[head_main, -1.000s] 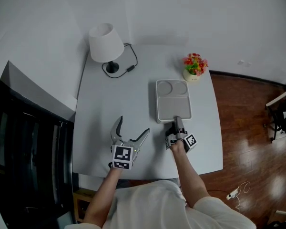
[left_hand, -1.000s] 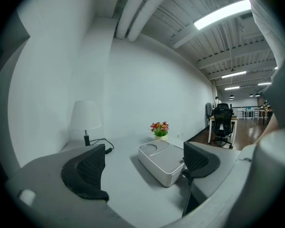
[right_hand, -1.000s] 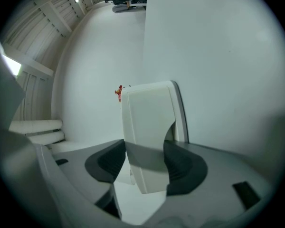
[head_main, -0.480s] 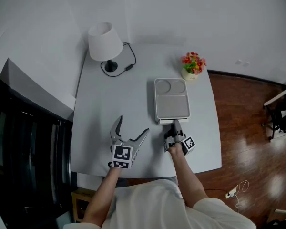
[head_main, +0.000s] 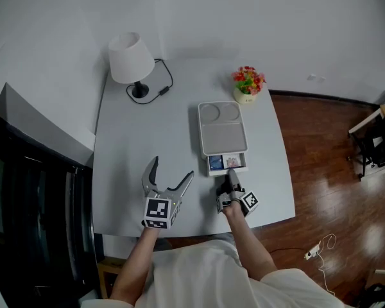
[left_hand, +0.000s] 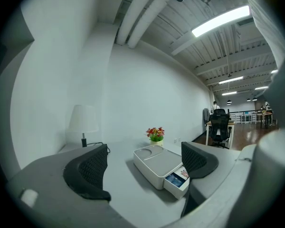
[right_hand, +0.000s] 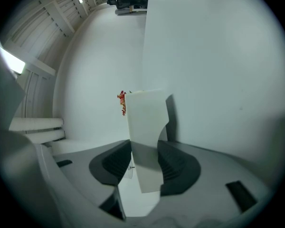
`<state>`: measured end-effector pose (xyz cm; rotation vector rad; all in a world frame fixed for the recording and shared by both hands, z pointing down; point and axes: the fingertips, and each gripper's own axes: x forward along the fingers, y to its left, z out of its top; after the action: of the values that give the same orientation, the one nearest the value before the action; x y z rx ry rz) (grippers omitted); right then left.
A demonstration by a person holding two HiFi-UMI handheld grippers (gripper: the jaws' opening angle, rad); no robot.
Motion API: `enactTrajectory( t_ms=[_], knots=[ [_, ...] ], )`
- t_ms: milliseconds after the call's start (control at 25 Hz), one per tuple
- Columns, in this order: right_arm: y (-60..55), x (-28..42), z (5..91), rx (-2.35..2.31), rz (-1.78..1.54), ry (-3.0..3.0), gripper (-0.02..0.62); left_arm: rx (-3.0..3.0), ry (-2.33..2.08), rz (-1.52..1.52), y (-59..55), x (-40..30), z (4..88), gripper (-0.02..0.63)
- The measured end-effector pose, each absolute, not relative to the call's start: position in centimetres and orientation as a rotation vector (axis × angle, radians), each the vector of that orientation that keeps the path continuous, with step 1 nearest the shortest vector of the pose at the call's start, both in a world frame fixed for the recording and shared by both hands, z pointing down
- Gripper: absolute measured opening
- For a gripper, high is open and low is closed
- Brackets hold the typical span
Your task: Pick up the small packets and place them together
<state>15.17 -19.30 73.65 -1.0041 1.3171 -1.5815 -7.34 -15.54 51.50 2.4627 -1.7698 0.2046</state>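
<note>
A white storage box [head_main: 222, 130] stands on the grey table [head_main: 135, 146], with its drawer [head_main: 228, 163] pulled out toward me. Inside the drawer lie a blue packet [head_main: 216, 162] and a pale pink packet [head_main: 232, 162]. My right gripper [head_main: 230, 172] is at the drawer's near edge, its jaws closing, and the pads press on the white drawer front [right_hand: 145, 127]. My left gripper [head_main: 173, 169] hovers left of the box, jaws closing with nothing between them. In the left gripper view the box [left_hand: 156, 160] and the open drawer [left_hand: 176, 182] lie just ahead.
A white lamp [head_main: 131, 58] with a black cord stands at the table's far left. A small pot of red and yellow flowers [head_main: 246, 82] sits behind the box. The table's near edge runs just below both grippers, and wood floor [head_main: 321, 172] lies to the right.
The drawer has slid out of the box toward me, exposing the packets, as the right gripper drew back. The left gripper's jaws have narrowed slightly.
</note>
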Motion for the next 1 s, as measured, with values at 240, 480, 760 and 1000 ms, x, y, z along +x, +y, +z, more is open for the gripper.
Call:
enactTrajectory(
  t_ms=[240,480,760,1000],
  knots=[
    [-15.7,15.6,73.9,-1.004,-1.589,1.323,0.179,2.474,-1.833,0.163,-14.2,-7.8,50.3,0.449],
    [-12.0,16.5,74.3,-1.019,-1.599,1.311,0.179,2.477,-1.859,0.123,-13.3,-8.1,49.6,0.449],
    [-8.8,17.3,74.7,-1.038,-1.619,1.302,0.176,2.493,-1.847,0.084,-13.3,-7.9,48.8,0.449],
    [-5.9,18.3,75.5,-1.07,-1.637,1.278,0.176,2.509,-1.821,0.093,-13.3,-7.7,49.4,0.449]
  ],
)
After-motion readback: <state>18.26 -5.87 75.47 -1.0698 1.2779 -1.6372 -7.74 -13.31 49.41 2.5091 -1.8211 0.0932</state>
